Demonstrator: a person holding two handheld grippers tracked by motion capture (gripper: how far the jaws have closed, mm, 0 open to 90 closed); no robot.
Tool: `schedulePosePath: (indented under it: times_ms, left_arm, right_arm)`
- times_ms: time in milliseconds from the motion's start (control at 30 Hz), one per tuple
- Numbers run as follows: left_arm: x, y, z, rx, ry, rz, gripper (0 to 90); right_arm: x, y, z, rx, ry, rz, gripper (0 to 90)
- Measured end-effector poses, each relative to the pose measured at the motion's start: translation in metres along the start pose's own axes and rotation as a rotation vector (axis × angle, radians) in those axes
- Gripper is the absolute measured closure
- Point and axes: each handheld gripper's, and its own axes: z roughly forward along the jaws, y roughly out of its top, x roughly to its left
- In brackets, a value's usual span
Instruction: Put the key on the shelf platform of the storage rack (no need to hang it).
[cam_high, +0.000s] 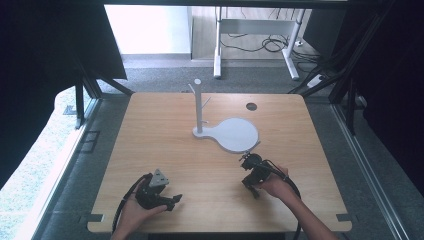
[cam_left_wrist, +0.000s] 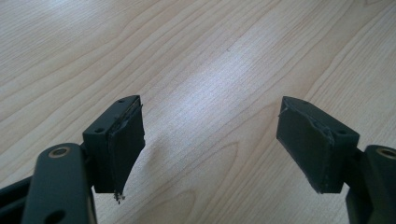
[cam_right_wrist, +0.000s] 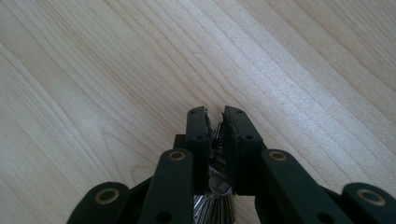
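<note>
We see a wooden table (cam_high: 165, 125) across the frame's middle, with a white stand (cam_high: 227, 131) at its centre. At lower left our left gripper (cam_high: 172, 201) lies with jaws spread wide, empty. At lower right, just below the stand's disc, our right gripper (cam_high: 246, 159) is nearly closed on a metal bunch, perhaps keys (cam_right_wrist: 215, 186).

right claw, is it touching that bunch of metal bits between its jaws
Touching. In the right gripper view the right claw has its jaws closed on a bunch of thin silvery metal pieces, pressed against both inner faces. What the pieces are is unclear.
</note>
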Motion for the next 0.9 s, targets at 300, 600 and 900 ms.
schedulePosePath:
  times_ms: [300, 600, 900]
  left_arm:
    - [0.001, 0.000, 0.000, 0.002, -0.002, 0.000, 23.6]
    - [0.002, -0.001, 0.001, 0.003, -0.001, -0.007, 23.6]
    - [0.002, -0.001, 0.001, 0.008, 0.000, -0.007, 23.6]
  right_arm:
    - [0.002, 0.001, 0.000, 0.029, 0.000, -0.030, 88.2]
    - [0.001, -0.001, -0.006, 0.029, 0.017, -0.042, 89.2]
    - [-0.002, -0.003, -0.039, -0.035, 0.024, -0.043, 89.4]
